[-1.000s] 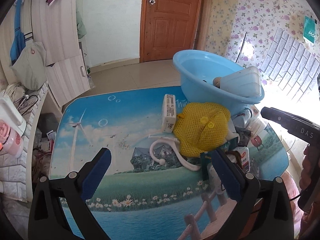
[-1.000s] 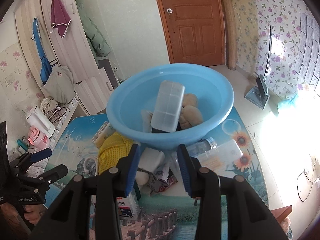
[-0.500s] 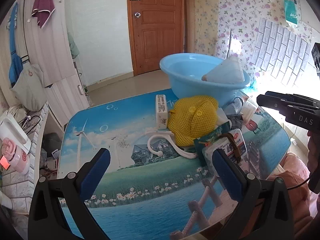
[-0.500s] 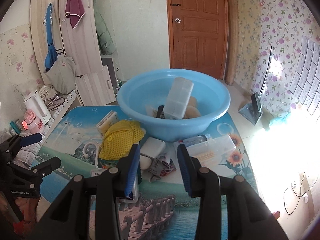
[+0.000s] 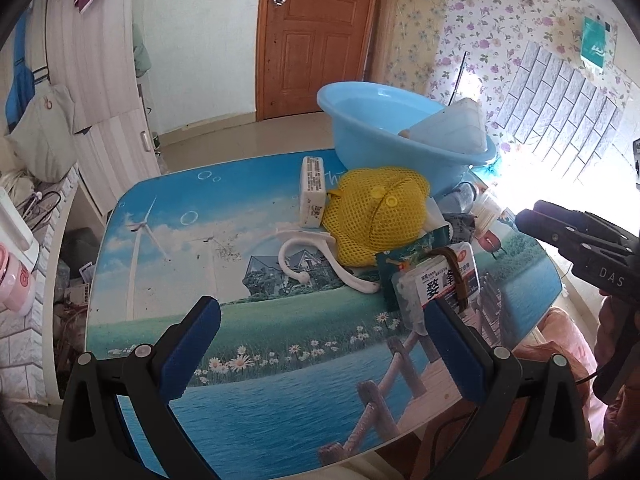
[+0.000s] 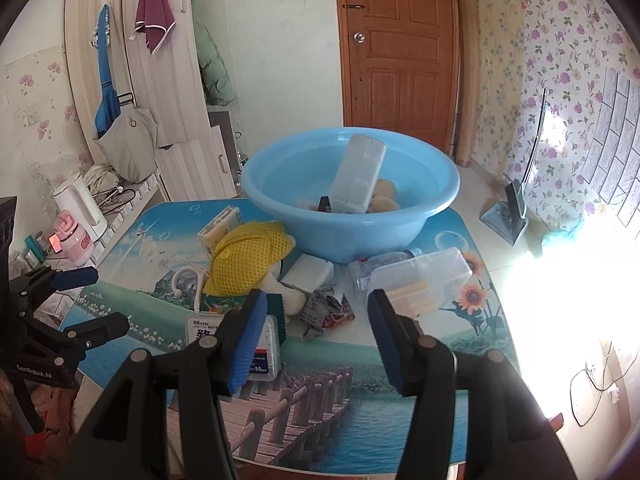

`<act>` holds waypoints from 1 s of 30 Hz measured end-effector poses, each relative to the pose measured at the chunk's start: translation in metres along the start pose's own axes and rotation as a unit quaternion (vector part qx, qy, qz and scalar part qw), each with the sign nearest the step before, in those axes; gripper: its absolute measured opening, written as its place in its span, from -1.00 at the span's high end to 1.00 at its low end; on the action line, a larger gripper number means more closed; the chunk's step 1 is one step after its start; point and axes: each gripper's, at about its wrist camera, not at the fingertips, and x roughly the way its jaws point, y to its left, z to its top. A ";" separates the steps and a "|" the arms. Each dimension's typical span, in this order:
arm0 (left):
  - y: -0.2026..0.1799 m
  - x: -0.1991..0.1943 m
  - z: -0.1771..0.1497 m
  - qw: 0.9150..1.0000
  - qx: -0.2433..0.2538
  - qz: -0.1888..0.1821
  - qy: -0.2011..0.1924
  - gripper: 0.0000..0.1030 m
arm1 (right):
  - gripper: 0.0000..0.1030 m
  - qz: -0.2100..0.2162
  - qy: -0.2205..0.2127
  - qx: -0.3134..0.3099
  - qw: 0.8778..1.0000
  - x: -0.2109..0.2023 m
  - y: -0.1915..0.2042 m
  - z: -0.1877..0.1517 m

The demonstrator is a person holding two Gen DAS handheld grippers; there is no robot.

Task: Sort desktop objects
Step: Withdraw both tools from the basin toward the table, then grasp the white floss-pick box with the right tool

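A brown panelled door (image 6: 400,52) stands straight ahead of the tool in a pale wall (image 6: 276,40). A rolled mat (image 6: 468,72) leans upright just right of it. Floral wallpaper (image 6: 560,60) covers the right wall, with grey brick-pattern panels (image 5: 560,92) farther right, where strong daylight washes out the tiled floor (image 6: 480,184). To the left stands a pale wood-grain wardrobe (image 6: 160,60); a maroon towel (image 6: 154,12), a blue strap (image 6: 105,80) and a grey bag (image 6: 128,144) hang on it. The desk (image 6: 320,392) bears a printed landscape scene.
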 end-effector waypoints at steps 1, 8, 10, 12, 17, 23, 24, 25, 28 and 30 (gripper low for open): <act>0.000 0.001 0.000 1.000 0.000 0.008 0.001 -0.98 | -0.02 0.001 0.002 0.001 1.000 0.000 0.000 -0.001; -0.001 0.000 -0.002 0.999 0.013 0.028 -0.007 -0.99 | -0.02 0.004 0.009 0.004 1.000 0.002 -0.003 -0.006; -0.002 0.000 -0.002 1.000 0.016 0.021 -0.010 -0.99 | -0.02 0.005 0.010 0.005 1.000 0.003 -0.004 -0.006; -0.001 0.001 -0.001 1.000 0.008 0.001 -0.007 -0.99 | -0.02 0.006 0.011 0.007 1.000 0.005 -0.004 -0.007; 0.004 0.004 -0.003 1.000 -0.002 0.001 -0.003 -0.99 | -0.02 0.008 0.018 0.009 1.000 0.007 -0.004 -0.009; 0.012 0.010 -0.008 1.000 -0.017 -0.003 0.005 -0.99 | -0.02 0.007 0.025 0.014 1.000 0.011 -0.007 -0.012; 0.013 0.011 -0.009 1.000 -0.017 -0.003 0.006 -0.99 | -0.02 0.007 0.026 0.016 1.000 0.011 -0.008 -0.012; 0.014 0.011 -0.010 1.000 -0.018 -0.003 0.007 -0.99 | -0.02 0.006 0.027 0.017 0.999 0.012 -0.009 -0.013; 0.017 0.015 -0.013 1.000 -0.019 -0.004 0.010 -0.99 | -0.02 0.005 0.032 0.022 0.999 0.014 -0.012 -0.015; 0.017 0.020 -0.016 1.000 -0.018 -0.002 0.019 -0.99 | -0.02 0.004 0.036 0.025 0.999 0.015 -0.013 -0.016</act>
